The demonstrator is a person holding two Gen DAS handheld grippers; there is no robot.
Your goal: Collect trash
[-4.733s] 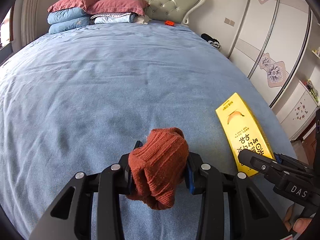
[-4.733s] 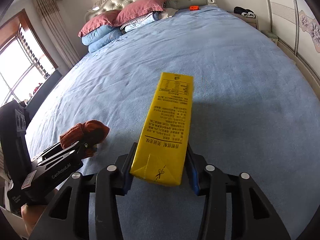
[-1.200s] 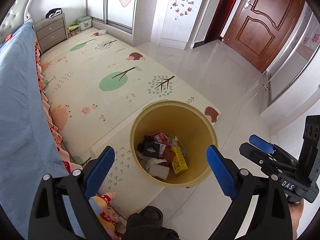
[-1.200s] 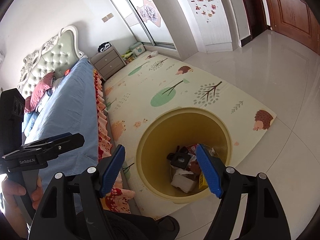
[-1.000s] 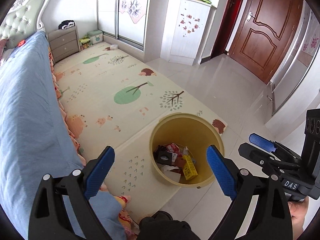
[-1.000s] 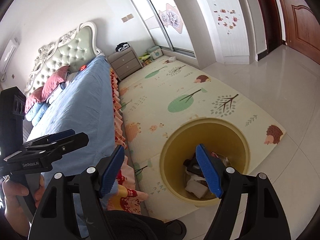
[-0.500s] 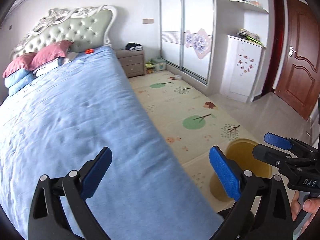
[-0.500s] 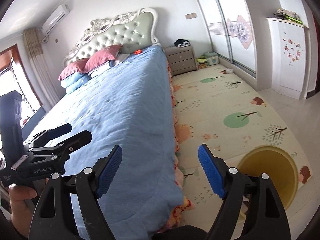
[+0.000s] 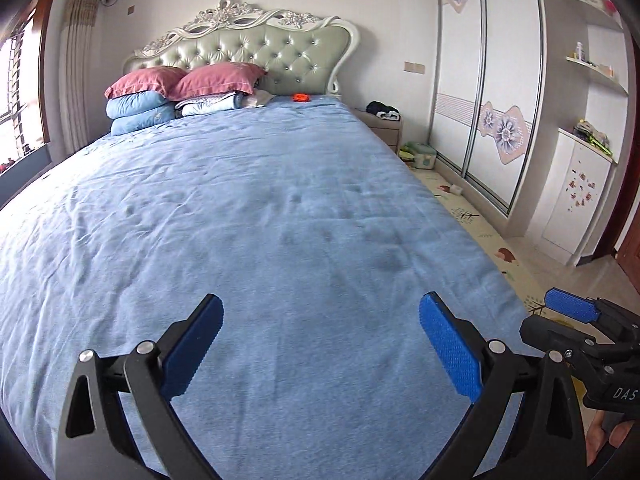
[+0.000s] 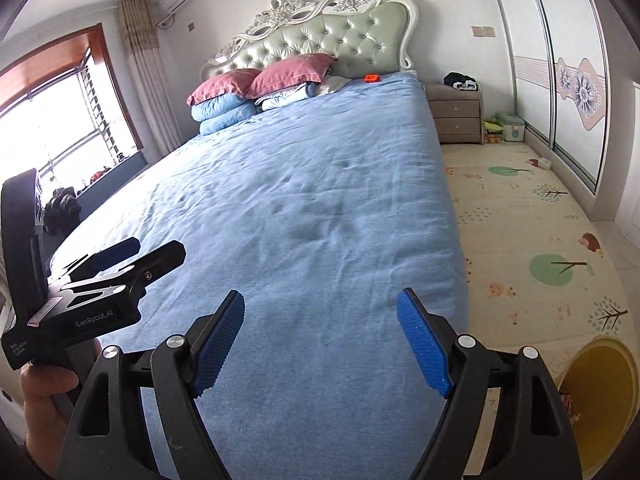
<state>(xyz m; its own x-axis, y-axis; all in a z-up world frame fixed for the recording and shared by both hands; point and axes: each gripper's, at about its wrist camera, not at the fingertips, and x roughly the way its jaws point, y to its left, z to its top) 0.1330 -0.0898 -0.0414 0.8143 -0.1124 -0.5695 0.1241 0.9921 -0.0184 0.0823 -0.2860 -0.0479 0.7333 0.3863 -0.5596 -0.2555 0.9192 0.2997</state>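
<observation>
- The left gripper (image 9: 320,344) is hanging over the foot of the bed, its blue-padded fingers (image 9: 448,346) standing wide apart with nothing between them.
- The right gripper (image 10: 320,336) is hanging beside it, toward the bed's right edge, its fingers (image 10: 424,344) also spread wide and gripping nothing.
- Each gripper is showing up at the edge of the other's view: the right one (image 9: 580,320) low on the right, the left one (image 10: 100,280) low on the left, with a bare hand (image 10: 44,396) wrapping its handle.
- The yellow bin (image 10: 600,396) is sitting on the floor just off the bed's near right corner, at the end of the play mat; a scrap of the trash (image 10: 567,402) is peeking over its near rim, and the rest of the inside is hidden from here.
- The blue bedspread (image 9: 256,216) is lying rumpled and dimpled under both grippers.
- The play mat (image 10: 532,216), printed with trees and hedgehogs, is running along the right side of the bed.
- Farther back, a small orange thing (image 9: 300,97) is lying on the bedspread close to the headboard; I cannot tell what it is.
- Pink and blue pillows (image 9: 168,92) are stacking up at the far left against the tufted headboard (image 9: 256,52).
- A nightstand (image 10: 456,114) with dark clothing on top is standing to the right of the headboard, and the sliding wardrobe (image 9: 480,92) is lining the right wall.
</observation>
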